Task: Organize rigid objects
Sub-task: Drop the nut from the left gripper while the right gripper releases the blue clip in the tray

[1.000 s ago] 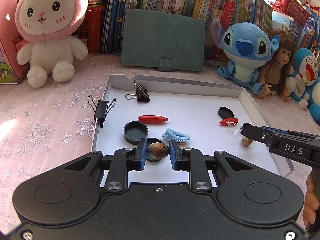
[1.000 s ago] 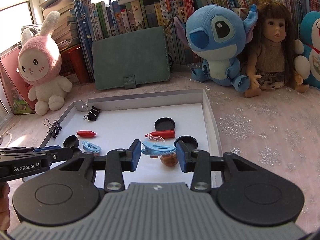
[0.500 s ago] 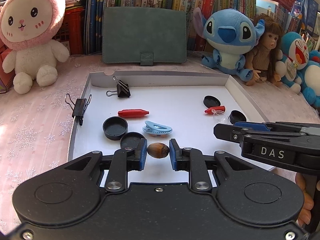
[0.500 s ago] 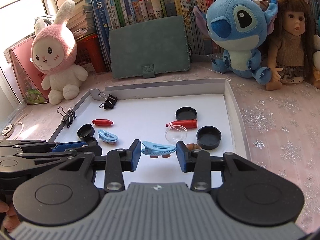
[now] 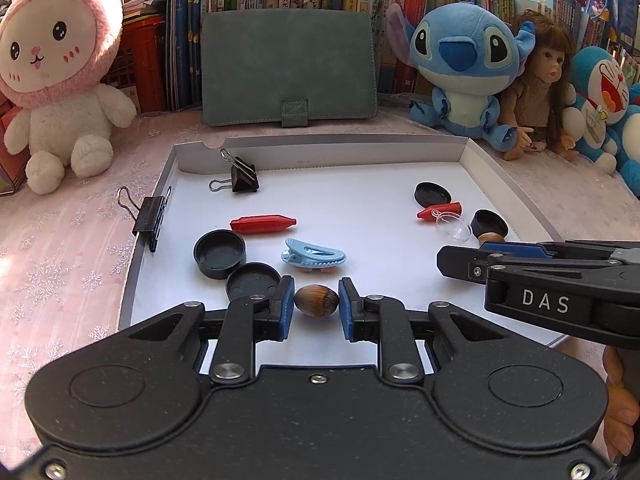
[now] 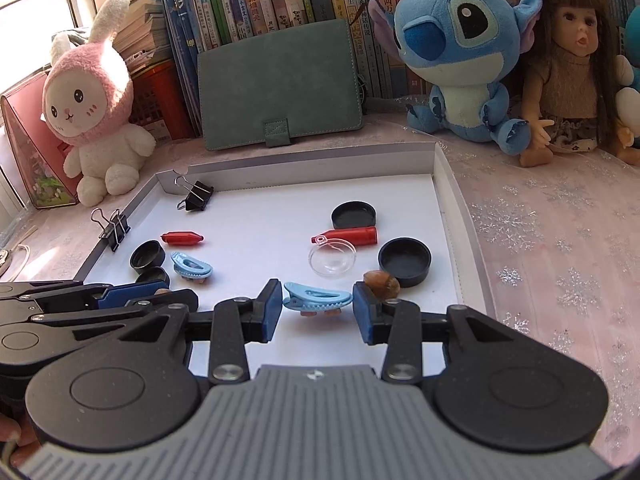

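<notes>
The left gripper (image 5: 316,307) is clamped end to end on a hazelnut (image 5: 316,300), small, hard, smooth and round, likely to squirt out unless held across its middle. The right gripper (image 6: 317,307) holds a blue hair clip (image 6: 317,299) lengthwise; its pads seem to touch the tips. Both hang low over the white tray (image 5: 516,190).

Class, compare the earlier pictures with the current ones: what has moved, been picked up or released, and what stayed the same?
The left gripper still clamps the hazelnut and has carried it rightward over the tray, nearer the right gripper. That one still holds its blue hair clip, barely moving. Nothing was released; the tray's other items stayed put.
</notes>
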{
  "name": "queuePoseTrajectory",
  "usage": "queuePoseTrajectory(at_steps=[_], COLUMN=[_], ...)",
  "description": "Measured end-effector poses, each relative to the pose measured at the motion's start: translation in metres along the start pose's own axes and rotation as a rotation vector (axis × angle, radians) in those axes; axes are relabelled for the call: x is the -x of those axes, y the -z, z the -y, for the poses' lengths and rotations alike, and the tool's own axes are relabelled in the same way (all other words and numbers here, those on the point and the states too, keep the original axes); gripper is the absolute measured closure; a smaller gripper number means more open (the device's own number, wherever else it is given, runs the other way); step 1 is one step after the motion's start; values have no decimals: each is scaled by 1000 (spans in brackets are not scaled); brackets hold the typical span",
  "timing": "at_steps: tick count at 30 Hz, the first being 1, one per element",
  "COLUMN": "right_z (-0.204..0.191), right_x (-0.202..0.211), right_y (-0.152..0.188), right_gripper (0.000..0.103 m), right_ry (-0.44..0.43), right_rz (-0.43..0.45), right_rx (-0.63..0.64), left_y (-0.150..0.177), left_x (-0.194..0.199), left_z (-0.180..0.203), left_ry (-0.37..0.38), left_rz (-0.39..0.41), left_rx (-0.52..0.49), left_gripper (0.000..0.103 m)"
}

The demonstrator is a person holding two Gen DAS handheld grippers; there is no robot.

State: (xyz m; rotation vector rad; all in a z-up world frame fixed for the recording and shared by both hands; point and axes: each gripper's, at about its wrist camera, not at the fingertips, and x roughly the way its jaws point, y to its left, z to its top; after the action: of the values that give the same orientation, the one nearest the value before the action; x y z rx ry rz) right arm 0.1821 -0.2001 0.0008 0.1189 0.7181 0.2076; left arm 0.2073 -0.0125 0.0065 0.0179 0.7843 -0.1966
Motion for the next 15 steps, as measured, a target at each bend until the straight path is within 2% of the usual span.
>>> queuePoseTrajectory(at_steps=[12,13,15], right_z=[-4,-4,-4], right_x=[-2,-1,-1], right_y=[6,6,7], right_gripper=[55,54,43], right_ry=[59,60,54], right_rz=[29,30,30], right_rx=[52,53,46], left_y=[2,3,3], left_x=[-3,-3,-1], left_z=[2,2,3], left_ry=[-33,-34,-28], left_rz=[33,33,32], left_rx=[0,0,3], left_gripper=[80,80,74])
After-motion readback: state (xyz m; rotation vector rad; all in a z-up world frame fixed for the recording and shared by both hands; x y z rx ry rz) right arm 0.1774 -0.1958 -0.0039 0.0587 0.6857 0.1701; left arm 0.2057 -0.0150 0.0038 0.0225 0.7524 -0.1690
